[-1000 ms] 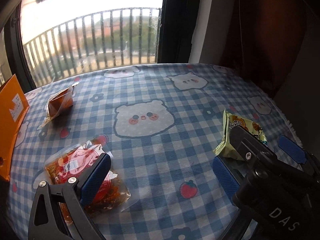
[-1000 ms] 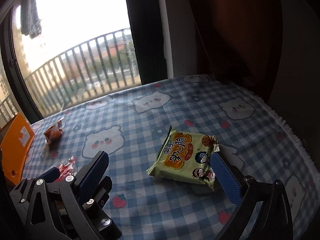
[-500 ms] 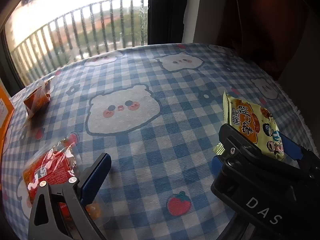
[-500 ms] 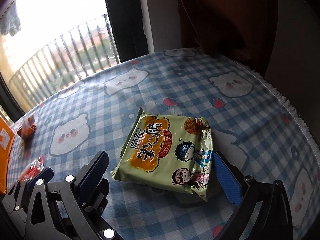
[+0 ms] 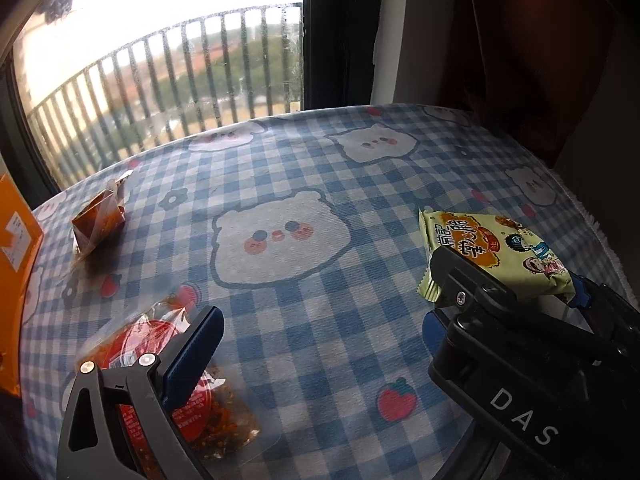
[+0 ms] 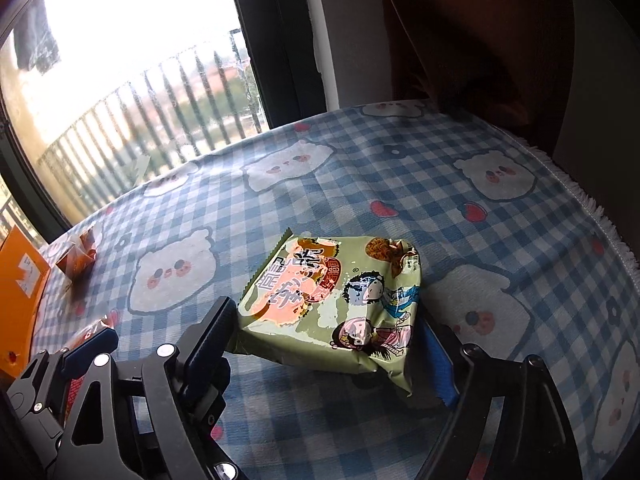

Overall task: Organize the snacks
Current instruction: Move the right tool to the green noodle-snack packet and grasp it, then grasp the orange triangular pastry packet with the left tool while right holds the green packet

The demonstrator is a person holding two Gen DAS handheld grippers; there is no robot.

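Three snack packs visible on checked tablecloth [image 5: 320,320], left wrist view. Clear pack w/ red label [image 5: 168,364] lies under left gripper [image 5: 320,336]; only one finger seen, other side blocked by right gripper body, so jaw state: cannot tell. Small orange sachet [image 5: 100,220] far left, near orange box [image 5: 16,248]. Right wrist view: green noodle pack [image 6: 336,304] sits between right gripper [image 6: 332,344] fingers; jaws have just been closing, both pads now touching pack's sides. Pack's near edge appears tilted up off cloth.
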